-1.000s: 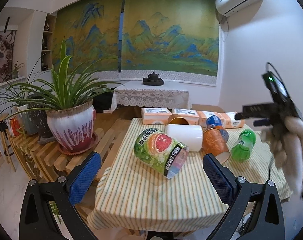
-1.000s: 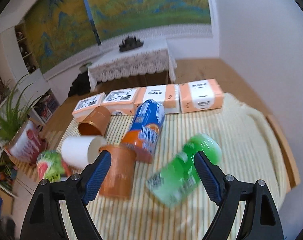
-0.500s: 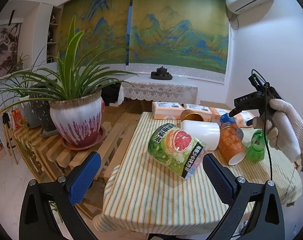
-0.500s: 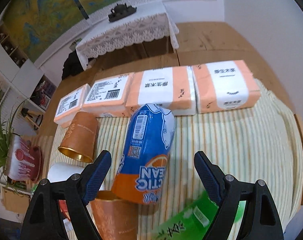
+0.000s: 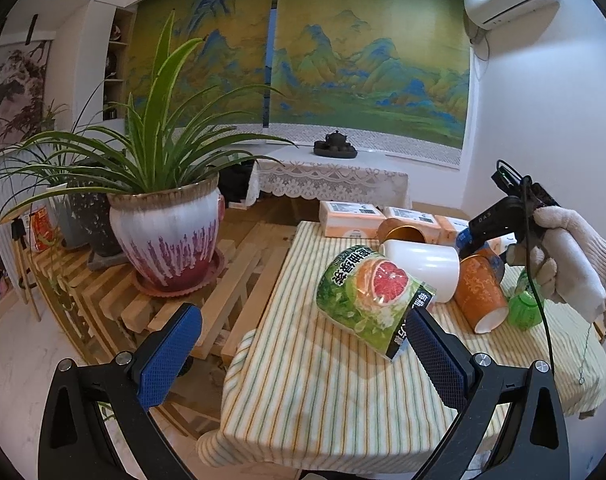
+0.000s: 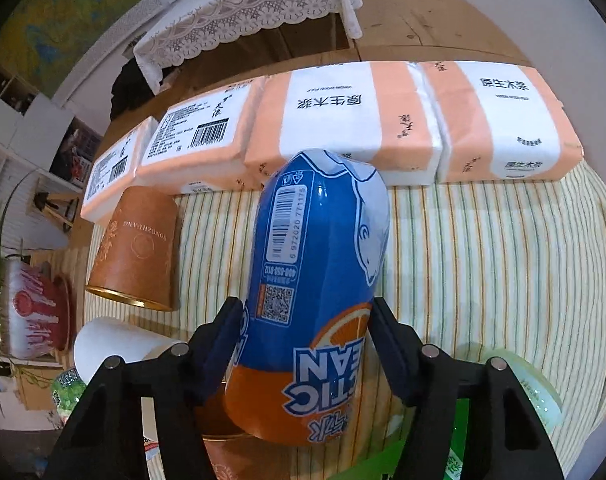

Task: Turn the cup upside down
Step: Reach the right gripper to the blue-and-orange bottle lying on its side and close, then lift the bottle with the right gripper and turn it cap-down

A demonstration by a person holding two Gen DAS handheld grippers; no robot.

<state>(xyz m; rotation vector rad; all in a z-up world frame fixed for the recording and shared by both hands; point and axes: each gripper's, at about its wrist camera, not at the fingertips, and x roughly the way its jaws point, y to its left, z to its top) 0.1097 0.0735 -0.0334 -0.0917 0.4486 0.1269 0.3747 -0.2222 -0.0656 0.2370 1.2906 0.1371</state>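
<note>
Gripping step: right gripper (image 6: 305, 344) jaws pinching blue-and-orange printed paper cup (image 6: 319, 280) lying on side. Left gripper (image 5: 303, 348) spread, idle. Next: lift, rotate mouth-down.

Soft, even indoor light, pale wall (image 5: 543, 92) bright, faint shadows on the striped tablecloth (image 6: 483, 248), strong fisheye bending and dark vignette at the edges, glossy glare on the blue cup (image 6: 319, 264) between the jaws

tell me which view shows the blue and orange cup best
The right wrist view: the blue and orange cup fills the centre, between the right claw fingers. The left wrist view shows only a sliver of it.
</note>
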